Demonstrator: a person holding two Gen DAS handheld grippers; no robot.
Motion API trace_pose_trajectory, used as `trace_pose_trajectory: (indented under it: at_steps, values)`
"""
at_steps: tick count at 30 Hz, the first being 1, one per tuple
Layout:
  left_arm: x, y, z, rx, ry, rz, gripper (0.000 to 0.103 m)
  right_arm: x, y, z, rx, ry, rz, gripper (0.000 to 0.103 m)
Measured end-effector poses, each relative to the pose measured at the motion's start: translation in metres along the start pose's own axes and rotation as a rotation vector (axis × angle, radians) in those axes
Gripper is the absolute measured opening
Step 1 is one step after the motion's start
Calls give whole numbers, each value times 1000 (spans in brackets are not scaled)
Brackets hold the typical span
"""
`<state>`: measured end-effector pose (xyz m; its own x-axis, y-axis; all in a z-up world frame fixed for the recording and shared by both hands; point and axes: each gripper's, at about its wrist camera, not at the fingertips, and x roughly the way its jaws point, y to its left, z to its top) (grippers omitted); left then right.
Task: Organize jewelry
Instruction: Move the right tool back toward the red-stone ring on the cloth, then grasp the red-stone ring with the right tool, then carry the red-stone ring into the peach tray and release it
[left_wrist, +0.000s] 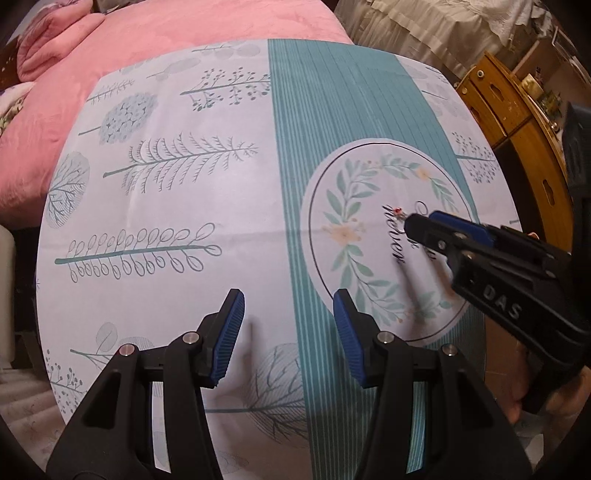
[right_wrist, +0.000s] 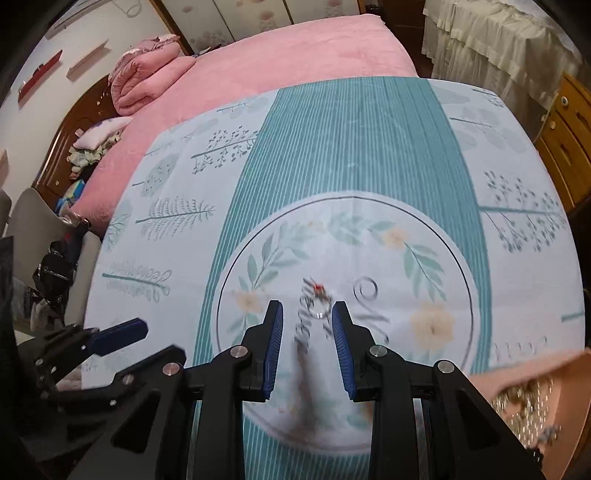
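Note:
A small piece of jewelry with a red bead (right_wrist: 318, 292) lies on the round wreath print of the tablecloth (right_wrist: 332, 147); blur hides its exact shape. My right gripper (right_wrist: 307, 310) hovers just above it, jaws apart, pads not touching it. Seen from the left wrist, the same piece (left_wrist: 399, 211) sits right at the tip of the right gripper (left_wrist: 415, 222). My left gripper (left_wrist: 288, 299) stands open over bare cloth to the left, holding nothing; it also shows in the right wrist view (right_wrist: 122, 334).
A pink tray (right_wrist: 569, 417) with several glittering jewelry pieces (right_wrist: 528, 406) sits at the table's near right corner. A pink bed (right_wrist: 295, 48) lies beyond the far edge. Wooden drawers (left_wrist: 517, 122) stand to the right, a grey chair (right_wrist: 40, 218) to the left.

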<state>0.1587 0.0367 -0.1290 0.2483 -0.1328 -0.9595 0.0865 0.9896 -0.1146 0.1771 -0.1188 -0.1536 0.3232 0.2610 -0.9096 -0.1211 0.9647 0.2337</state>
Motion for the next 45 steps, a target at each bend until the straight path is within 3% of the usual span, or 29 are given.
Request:
trace_pose_trajectory:
  at_steps: [10, 19, 21, 26, 36, 42, 45]
  values:
    - [10, 12, 5, -30, 10, -13, 47, 33, 11, 14, -50, 12, -72, 22]
    - [13, 11, 9, -26, 17, -23, 47, 37, 17, 10, -85, -11, -121, 14]
    - [13, 11, 8, -26, 16, -23, 47, 37, 18, 8, -94, -19, -124, 8]
    - [12, 11, 8, -24, 17, -20, 47, 34, 18, 6, -84, -18, -103, 8]
    - [-5, 3, -1, 9, 20, -13, 47, -4, 19, -10, -56, -28, -41, 8]
    - [-23, -18, -11, 68, 27, -29, 47, -44, 20, -37, -30, -37, -28, 8]
    - [-31, -32, -17, 116, 31, -42, 53, -67, 18, -56, -1, -45, -39, 8]
